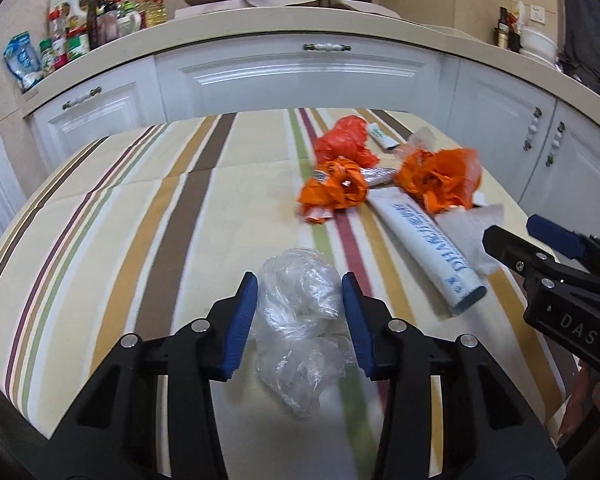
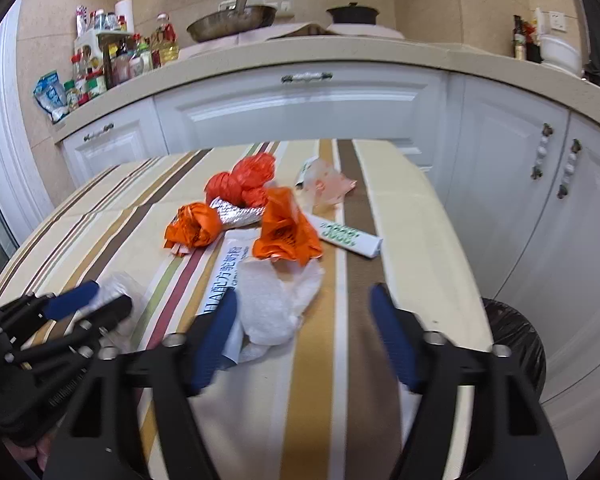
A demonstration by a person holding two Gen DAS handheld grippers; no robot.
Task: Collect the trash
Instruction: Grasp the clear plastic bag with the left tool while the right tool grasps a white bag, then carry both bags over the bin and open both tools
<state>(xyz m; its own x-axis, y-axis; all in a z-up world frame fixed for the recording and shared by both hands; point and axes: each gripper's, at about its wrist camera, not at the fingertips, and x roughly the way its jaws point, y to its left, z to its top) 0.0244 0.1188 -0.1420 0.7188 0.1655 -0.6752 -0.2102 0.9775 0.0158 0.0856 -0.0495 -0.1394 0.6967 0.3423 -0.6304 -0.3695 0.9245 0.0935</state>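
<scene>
On the striped cloth-covered table (image 1: 140, 208) lay three crumpled orange plastic wrappers (image 1: 334, 190), one white printed tube (image 1: 432, 248), one white paper towel (image 2: 276, 300) and one clear crinkled plastic wad (image 1: 300, 308). The wad sat between the left gripper (image 1: 300, 320) pads, jaws apart, not visibly pressing. The right gripper (image 2: 306, 332) stood spread, the towel near its left pad.

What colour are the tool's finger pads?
Blue pads, clearest in the left wrist view.
</scene>
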